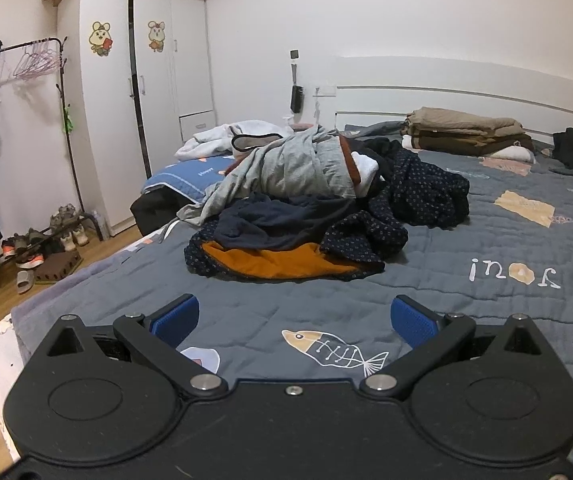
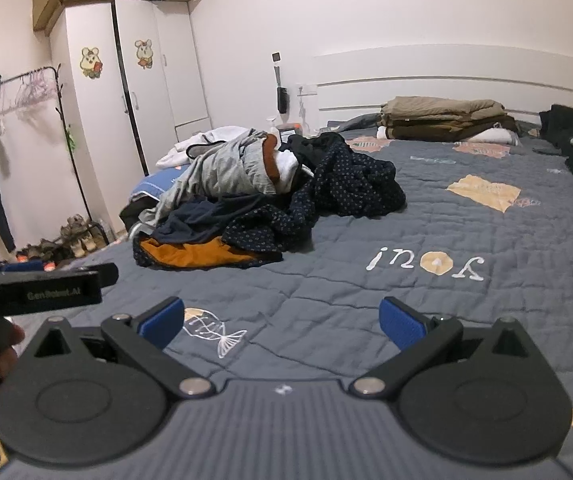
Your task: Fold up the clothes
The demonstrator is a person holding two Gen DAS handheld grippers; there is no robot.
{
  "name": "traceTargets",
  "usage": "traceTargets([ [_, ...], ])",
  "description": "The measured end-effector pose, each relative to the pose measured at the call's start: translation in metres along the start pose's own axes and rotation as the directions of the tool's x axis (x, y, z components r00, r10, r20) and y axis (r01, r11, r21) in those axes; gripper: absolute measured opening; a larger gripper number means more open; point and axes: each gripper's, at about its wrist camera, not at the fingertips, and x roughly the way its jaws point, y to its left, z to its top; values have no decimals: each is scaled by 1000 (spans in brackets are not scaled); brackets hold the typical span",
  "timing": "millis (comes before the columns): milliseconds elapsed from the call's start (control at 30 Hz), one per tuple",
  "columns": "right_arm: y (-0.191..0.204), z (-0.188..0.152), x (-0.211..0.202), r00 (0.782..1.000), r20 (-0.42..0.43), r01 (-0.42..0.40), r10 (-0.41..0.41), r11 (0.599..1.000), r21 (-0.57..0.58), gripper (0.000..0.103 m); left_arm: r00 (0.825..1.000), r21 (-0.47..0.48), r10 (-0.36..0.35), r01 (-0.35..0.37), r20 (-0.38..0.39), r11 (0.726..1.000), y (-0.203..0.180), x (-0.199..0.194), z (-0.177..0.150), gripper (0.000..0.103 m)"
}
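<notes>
Both wide open, empty: left gripper (image 1: pixel 294 320), right gripper (image 2: pixel 282 322). Unfolded clothes heap (image 1: pixel 306 216) ahead on the bed's (image 1: pixel 506 240) far left; nearer the left gripper, stretching near to far

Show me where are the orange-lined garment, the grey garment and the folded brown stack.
Orange-lined garment (image 1: pixel 270 262), left wrist view, on the orange lining.
Grey garment (image 1: pixel 286 168), left wrist view, its middle.
Folded brown stack (image 2: pixel 442 120), right wrist view, its front side.

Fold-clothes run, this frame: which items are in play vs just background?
In play:
unfolded clothes pile
folded stack by the headboard
left gripper, open
right gripper, open

Background:
wardrobe
clothes rack
shoes
hairbrush
</notes>
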Motion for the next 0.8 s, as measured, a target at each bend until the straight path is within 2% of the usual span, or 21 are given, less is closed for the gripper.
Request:
traceTargets([
  [167,-6,-1,1,1000,-4,-21,21,999,47,103,1000,10,-4,4,14,1000,0,0,0,103],
  [500,0,0,8,999,4,-32,32,999,44,103,998,29,-37,36,46,999,4,0,3,103],
  [800,14,21,48,1000,-25,2,-1,999,52,103,995,-9,-84,85,46,996,24,20,13,103],
])
